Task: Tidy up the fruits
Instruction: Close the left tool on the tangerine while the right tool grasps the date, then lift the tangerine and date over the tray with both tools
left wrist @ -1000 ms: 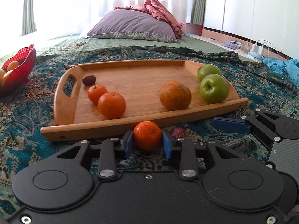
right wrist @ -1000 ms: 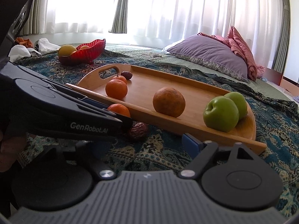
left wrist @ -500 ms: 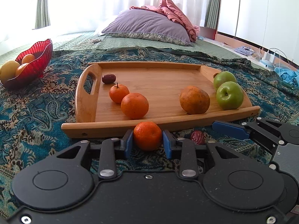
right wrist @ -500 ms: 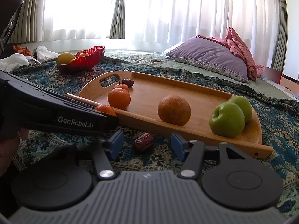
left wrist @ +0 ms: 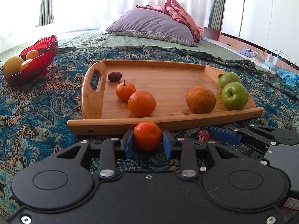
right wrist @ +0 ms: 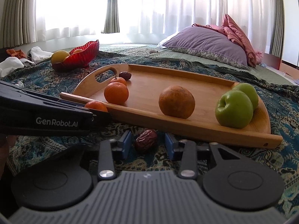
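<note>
While the wooden tray (left wrist: pixel 168 78) lies on the patterned bedspread (left wrist: pixel 37 100), its near rail stands directly between both claws and the tray floor. At 10 o'clock in the left wrist view, a red glass bowl (left wrist: pixel 43 54) holds yellow and orange fruit, well apart from the tray. On the tray, left to right: a dark date (left wrist: pixel 114 76) near the handle cut-out, a small stemmed mandarin (left wrist: pixel 125 91) touching a larger mandarin (left wrist: pixel 141 103), a dull orange (left wrist: pixel 200 99), and two green apples (left wrist: pixel 234 95) side by side at the right end. A purple pillow (left wrist: pixel 153 26) lies at 12 o'clock, beyond the tray.

The left claw (left wrist: pixel 147 143) is clenched on a mandarin (left wrist: pixel 147 138), just before the near rail; both blue pads press its sides.

The right claw (right wrist: pixel 147 142) has just been closing. A wrinkled red date (right wrist: pixel 146 140) lies between its pads on the bedspread, and a gap remains on each side, so it is not yet gripped. The date's long axis runs across the jaw line, roughly 8 to 2 o'clock.
</note>
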`<move>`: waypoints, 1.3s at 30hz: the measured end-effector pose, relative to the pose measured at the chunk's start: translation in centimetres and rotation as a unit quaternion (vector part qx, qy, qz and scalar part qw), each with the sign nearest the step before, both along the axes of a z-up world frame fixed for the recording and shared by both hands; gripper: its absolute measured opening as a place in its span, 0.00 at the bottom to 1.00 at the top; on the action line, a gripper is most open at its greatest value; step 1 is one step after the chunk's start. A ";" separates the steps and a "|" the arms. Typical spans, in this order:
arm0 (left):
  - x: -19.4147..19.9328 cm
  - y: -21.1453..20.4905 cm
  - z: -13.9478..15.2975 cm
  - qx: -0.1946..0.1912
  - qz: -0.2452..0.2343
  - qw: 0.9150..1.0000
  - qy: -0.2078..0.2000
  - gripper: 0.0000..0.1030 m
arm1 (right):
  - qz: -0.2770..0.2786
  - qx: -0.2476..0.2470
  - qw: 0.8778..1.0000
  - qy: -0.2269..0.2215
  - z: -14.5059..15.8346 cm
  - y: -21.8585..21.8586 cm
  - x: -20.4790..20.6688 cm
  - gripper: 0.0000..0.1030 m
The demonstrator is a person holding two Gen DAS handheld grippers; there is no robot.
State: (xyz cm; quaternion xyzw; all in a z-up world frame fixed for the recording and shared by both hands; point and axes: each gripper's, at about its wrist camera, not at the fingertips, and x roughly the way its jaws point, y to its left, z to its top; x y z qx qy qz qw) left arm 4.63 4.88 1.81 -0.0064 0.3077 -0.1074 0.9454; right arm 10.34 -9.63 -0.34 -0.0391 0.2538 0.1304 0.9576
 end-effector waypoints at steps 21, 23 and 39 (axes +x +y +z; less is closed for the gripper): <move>0.0 -0.4 3.0 -0.007 0.002 0.999 -0.044 0.31 | -0.006 0.003 0.998 -0.054 3.3 -0.7 -0.9 0.28; 0.4 -0.6 3.6 -0.005 0.001 0.999 -0.052 0.31 | -0.015 0.007 0.998 -0.057 3.6 -1.0 -0.4 0.28; 5.3 -0.9 5.6 -0.034 0.022 0.998 -0.046 0.31 | -0.079 0.029 0.995 -0.057 5.7 -4.0 3.5 0.29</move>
